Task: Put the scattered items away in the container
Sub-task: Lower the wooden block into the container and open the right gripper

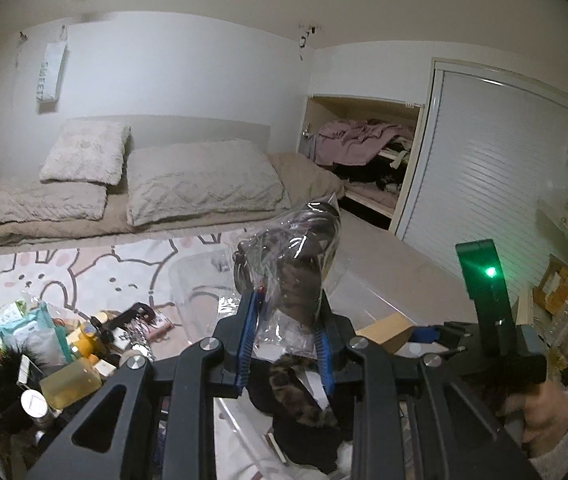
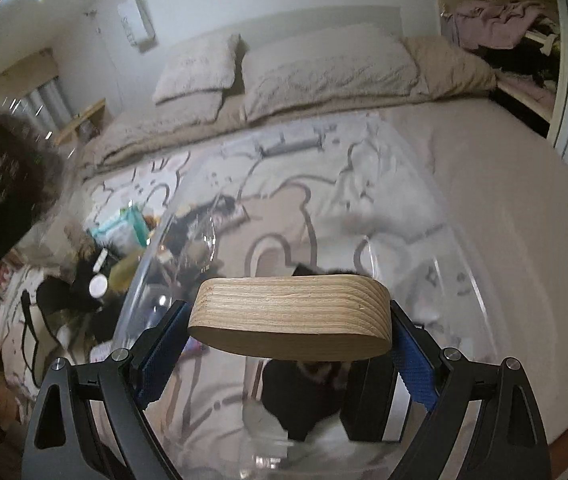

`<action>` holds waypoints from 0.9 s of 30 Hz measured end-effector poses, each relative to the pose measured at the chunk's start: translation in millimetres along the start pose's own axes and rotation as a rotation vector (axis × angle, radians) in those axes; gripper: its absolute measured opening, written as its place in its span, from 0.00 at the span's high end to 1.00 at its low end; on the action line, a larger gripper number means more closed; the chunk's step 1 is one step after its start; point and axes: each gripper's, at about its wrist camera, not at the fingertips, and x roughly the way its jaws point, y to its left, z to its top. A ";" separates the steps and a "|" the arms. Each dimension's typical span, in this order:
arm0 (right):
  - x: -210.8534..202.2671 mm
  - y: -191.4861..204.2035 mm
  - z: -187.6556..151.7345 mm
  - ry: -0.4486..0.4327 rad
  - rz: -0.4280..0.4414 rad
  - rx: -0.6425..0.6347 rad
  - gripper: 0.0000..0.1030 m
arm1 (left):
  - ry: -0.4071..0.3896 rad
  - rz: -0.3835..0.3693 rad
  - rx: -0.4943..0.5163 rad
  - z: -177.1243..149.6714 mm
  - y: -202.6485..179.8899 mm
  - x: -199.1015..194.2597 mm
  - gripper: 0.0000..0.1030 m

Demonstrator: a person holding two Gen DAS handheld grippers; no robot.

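So our left gripper (image 1: 285, 344) is clamped on a crinkly clear plastic bag (image 1: 295, 264) with something dark and leopard-patterned inside, and it sticks up from between the blue pads. Our right gripper (image 2: 289, 334) has its jaws spread wide and pinched onto the two ends of a wooden oval block (image 2: 289, 314), held right over the clear plastic container (image 2: 188, 208) on the bunny-print rug (image 2: 284, 184). There's already something black and furry (image 2: 307, 396) down in that container. Off to the left, the rest of the clutter pile (image 1: 56, 344) sits on the floor beside it.
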 end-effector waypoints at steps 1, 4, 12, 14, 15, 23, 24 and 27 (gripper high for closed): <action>0.9 0.7 -1.8 0.015 0.001 -0.004 0.09 | 0.006 -0.002 -0.002 0.5 -1.1 1.8 0.74; 4.3 3.1 -8.2 0.067 0.027 -0.007 0.09 | 0.024 -0.005 -0.005 2.1 -5.8 7.6 0.74; 24.0 1.3 -16.1 0.188 0.074 0.037 0.09 | 0.086 0.000 0.011 7.3 -14.8 31.9 0.74; 27.2 3.1 -17.5 0.204 0.074 0.036 0.09 | 0.107 0.003 0.017 7.9 -16.1 39.1 0.74; 29.0 4.3 -18.5 0.216 0.080 0.036 0.09 | 0.117 0.006 0.020 8.5 -16.8 42.4 0.74; 37.2 11.9 -22.2 0.280 0.105 0.022 0.09 | 0.194 0.027 -0.007 4.4 -6.4 63.8 0.74; 36.8 12.9 -22.3 0.283 0.112 0.017 0.07 | 0.201 0.030 -0.011 3.7 -4.7 66.0 0.74; 33.0 14.1 -21.1 0.273 0.138 0.012 0.00 | 0.226 0.028 -0.025 0.9 0.2 70.8 0.74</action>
